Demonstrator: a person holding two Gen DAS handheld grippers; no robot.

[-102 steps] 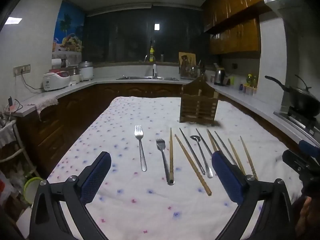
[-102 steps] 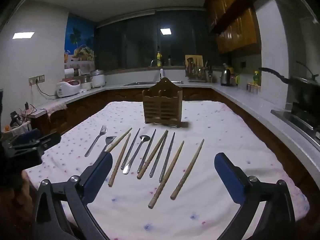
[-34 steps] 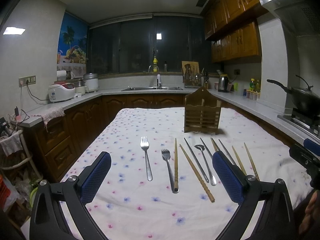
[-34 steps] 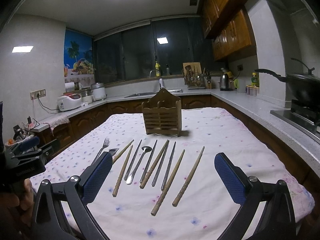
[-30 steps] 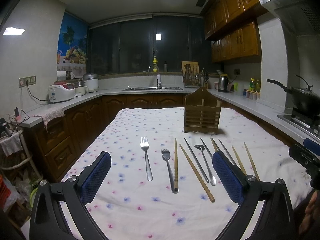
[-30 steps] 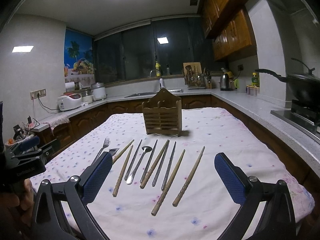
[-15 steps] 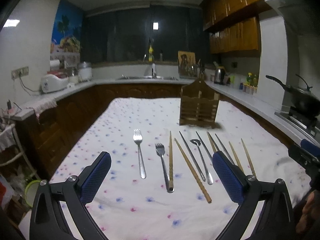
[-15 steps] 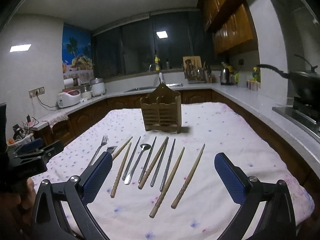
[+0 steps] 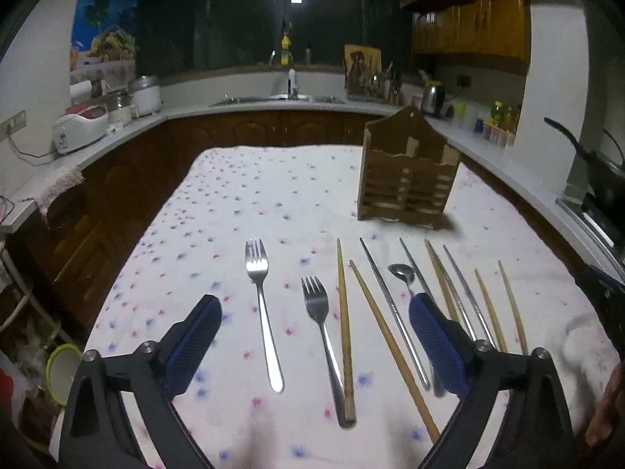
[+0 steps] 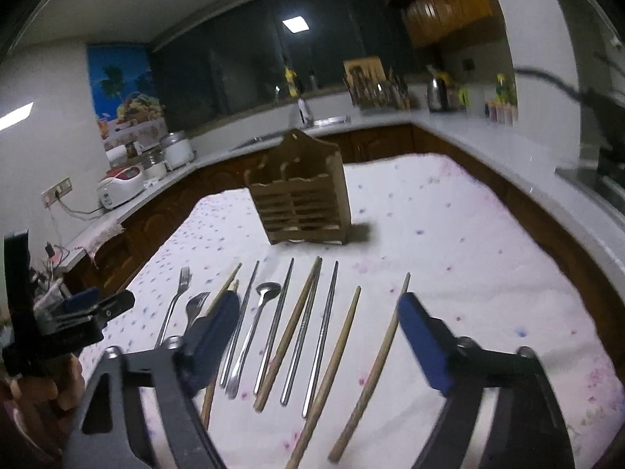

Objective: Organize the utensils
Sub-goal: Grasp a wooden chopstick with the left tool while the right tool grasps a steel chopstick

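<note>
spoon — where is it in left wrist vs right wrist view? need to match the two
Left wrist: the spoon lies right of centre on the tablecloth, bowl far from the camera, handle running behind the blue right finger pad.
Right wrist: the spoon lies left of centre, just right of the blue left finger pad.
Shared landmark: the wooden utensil holder, standing beyond the row of utensils in both views.

My tongs' pads (image 9: 194,345) were blue on black arms. The cloth (image 9: 242,203) was white, dotted pink and blue; the holder (image 9: 408,179) brown wood; forks (image 9: 261,301) silver; chopsticks (image 10: 340,355) tan.
</note>
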